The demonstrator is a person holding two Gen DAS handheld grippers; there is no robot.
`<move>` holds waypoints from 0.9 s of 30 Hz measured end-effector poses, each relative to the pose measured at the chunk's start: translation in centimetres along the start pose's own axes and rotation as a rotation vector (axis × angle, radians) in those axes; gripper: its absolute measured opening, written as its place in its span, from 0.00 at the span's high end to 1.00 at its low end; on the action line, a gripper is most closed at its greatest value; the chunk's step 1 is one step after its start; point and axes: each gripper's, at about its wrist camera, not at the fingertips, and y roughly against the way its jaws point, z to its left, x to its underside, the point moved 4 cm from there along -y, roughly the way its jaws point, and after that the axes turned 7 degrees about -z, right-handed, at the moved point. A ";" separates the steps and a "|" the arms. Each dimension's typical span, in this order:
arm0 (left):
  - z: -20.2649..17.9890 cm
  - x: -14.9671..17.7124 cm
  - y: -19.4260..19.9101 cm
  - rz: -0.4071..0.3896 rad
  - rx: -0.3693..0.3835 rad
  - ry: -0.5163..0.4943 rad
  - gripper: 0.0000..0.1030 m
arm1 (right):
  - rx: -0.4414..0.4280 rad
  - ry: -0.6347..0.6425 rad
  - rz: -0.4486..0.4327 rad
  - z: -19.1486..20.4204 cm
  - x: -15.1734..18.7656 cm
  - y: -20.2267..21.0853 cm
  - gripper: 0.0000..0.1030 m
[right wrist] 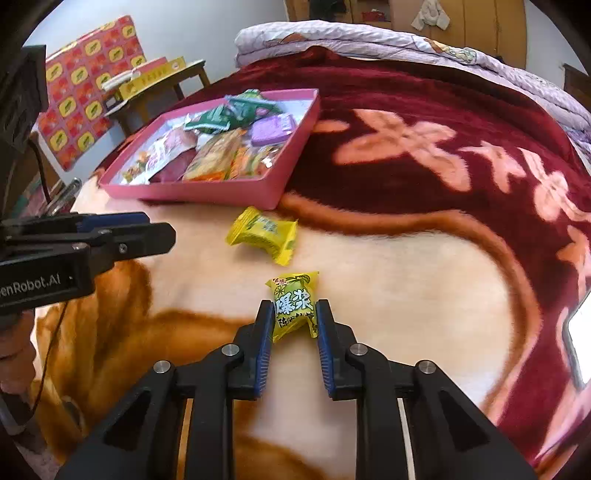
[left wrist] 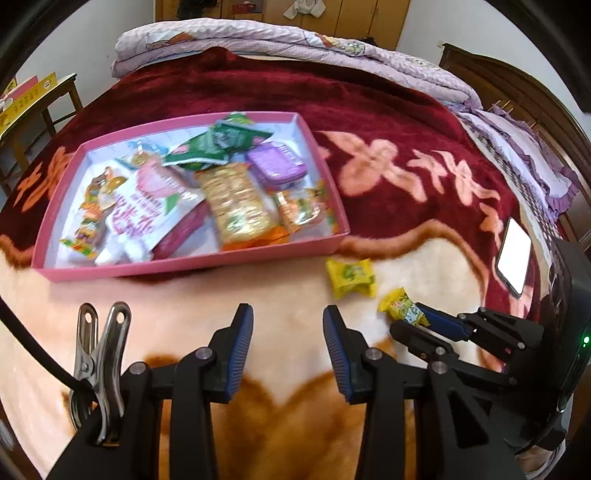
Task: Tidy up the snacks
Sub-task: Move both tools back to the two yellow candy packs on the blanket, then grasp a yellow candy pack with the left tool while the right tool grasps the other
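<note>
Spread over the bed, a floral blanket (right wrist: 424, 236) is carrying a pink tray (right wrist: 207, 192) of snacks. Right tool (right wrist: 293, 314) is pinching a yellow candy packet (right wrist: 295, 306); left tool (left wrist: 288, 325) is hovering wide, beside another yellow packet (left wrist: 351, 275).

Home bedroom: bed with plush red floral blanket (right wrist: 424, 166), folded lilac quilt (left wrist: 280, 40) at far end, wooden wardrobe (left wrist: 369, 14) behind, wooden headboard (left wrist: 509, 88) at right

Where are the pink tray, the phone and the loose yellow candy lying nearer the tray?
pink tray (left wrist: 192, 264): left wrist view, front wall.
phone (left wrist: 514, 254): left wrist view, lit screen.
yellow candy (right wrist: 263, 236): right wrist view, wrapper's middle.
</note>
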 end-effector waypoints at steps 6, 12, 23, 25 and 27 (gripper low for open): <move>-2.1 -0.8 -0.7 -0.028 0.023 -0.007 0.60 | 0.020 -0.011 -0.036 -2.0 -1.0 0.0 0.78; -4.3 -0.9 -2.7 -0.029 0.048 -0.045 0.60 | 0.012 -0.025 -0.045 -3.5 -1.1 0.0 0.78; -5.4 0.1 -5.3 0.007 0.027 -0.070 0.60 | -0.005 -0.023 -0.056 -3.6 -0.9 0.1 0.78; -5.5 0.0 -5.4 -0.003 0.018 -0.078 0.61 | -0.003 -0.024 -0.055 -3.6 -0.9 0.0 0.78; -5.5 0.0 -5.5 -0.009 0.018 -0.077 0.61 | -0.003 -0.034 -0.051 -3.7 -0.7 -0.1 0.78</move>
